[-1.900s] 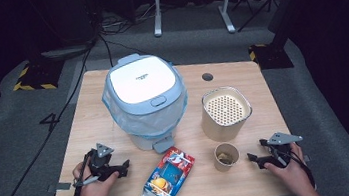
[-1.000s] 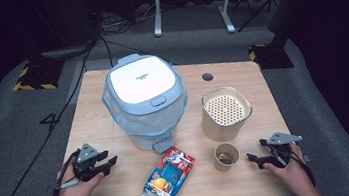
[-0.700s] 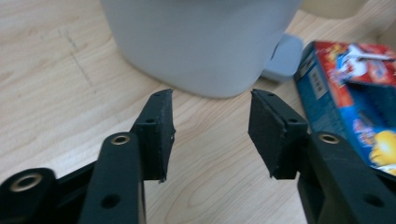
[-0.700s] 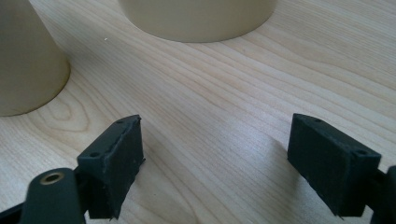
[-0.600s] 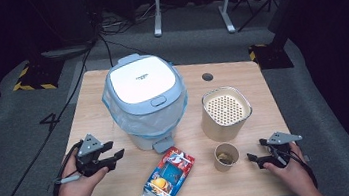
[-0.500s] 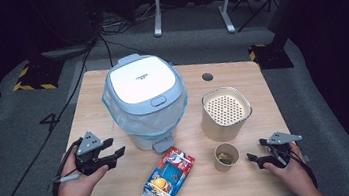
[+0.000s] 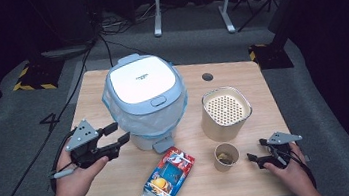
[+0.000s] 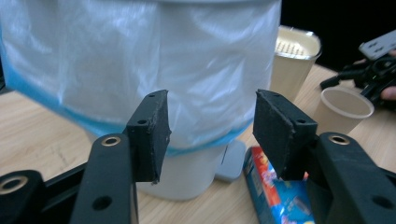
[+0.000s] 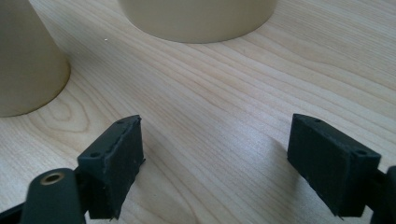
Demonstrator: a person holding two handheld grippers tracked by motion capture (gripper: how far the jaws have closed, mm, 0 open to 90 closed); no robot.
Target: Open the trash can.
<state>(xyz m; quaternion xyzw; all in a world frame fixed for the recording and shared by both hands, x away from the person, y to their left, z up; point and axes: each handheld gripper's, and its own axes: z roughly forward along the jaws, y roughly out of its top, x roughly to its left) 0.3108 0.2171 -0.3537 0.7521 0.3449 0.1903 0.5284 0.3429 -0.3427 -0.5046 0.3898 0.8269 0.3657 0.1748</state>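
Note:
A white and pale-blue lidded bin [image 7: 145,99] with a clear bag liner stands at the middle of the wooden table [image 7: 245,71]. My left gripper [image 7: 117,133] is open just left of the bin's base, lifted off the table, jaws pointing at it. In the left gripper view the gripper [image 8: 210,126] frames the bag-covered bin wall [image 8: 140,56] close ahead, not touching. My right gripper [image 7: 256,150] rests open at the front right, beside a small paper cup [image 7: 226,156]. In the right gripper view that gripper [image 9: 215,154] holds only bare wood between its jaws.
A beige container with a perforated top [image 7: 225,112] stands right of the bin, behind the paper cup. A colourful snack pack [image 7: 168,179] lies at the front edge. Cables trail off the table's left side. A dark hole [image 7: 207,77] marks the tabletop's far side.
My left gripper has lifted from the front left of the table and moved right and forward, up to the bin's side. The right gripper has stayed put.

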